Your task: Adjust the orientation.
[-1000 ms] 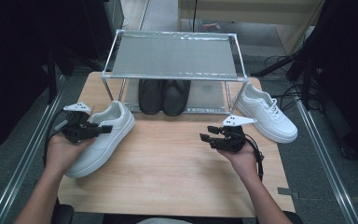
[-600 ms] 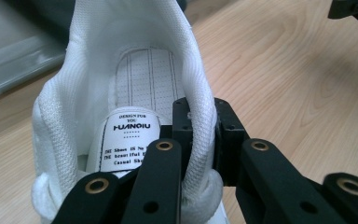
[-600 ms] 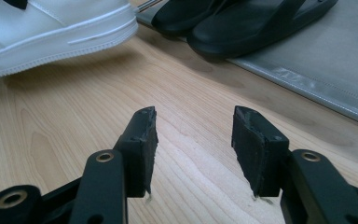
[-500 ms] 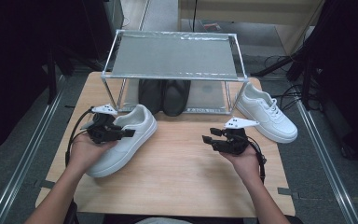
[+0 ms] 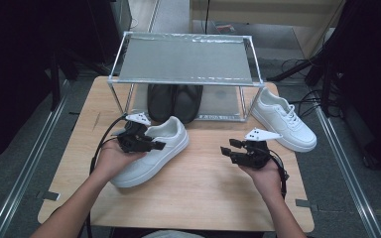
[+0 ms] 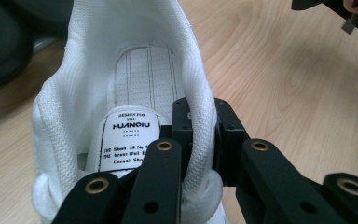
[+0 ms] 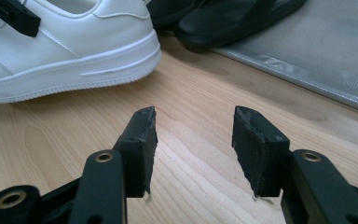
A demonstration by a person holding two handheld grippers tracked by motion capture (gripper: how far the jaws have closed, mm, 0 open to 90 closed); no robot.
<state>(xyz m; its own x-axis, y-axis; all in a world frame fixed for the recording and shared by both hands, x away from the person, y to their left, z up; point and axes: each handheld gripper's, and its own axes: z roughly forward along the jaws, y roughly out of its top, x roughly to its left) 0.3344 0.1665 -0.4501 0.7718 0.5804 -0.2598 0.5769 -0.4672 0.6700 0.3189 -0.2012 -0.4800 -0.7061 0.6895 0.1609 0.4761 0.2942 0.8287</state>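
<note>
Since half a sec ago, my left gripper [image 5: 151, 145], clenched on the white leather sneaker's [image 5: 151, 151] collar, dragged it approx. toward 3 o'clock, table centre; right gripper [image 5: 232, 151] idles released. Beyond, at 12, black shoes [image 5: 174, 101] under the metal rack [image 5: 186, 58] — prob. shelving.

Two white lace-up sneakers with white rubber soles: one white sneaker [image 5: 151, 150] at the left of the light wooden worktop [image 5: 198, 188], the other white sneaker [image 5: 283, 118] at the right. Two black slip-on shoes, a left black shoe [image 5: 160, 101] and a right black shoe [image 5: 188, 101], side by side under one metal-framed rack with a grey mesh top [image 5: 186, 58]. Two black two-jaw tools: one left tool [image 5: 158, 146], one right tool [image 5: 226, 149]. One worktop.
</note>
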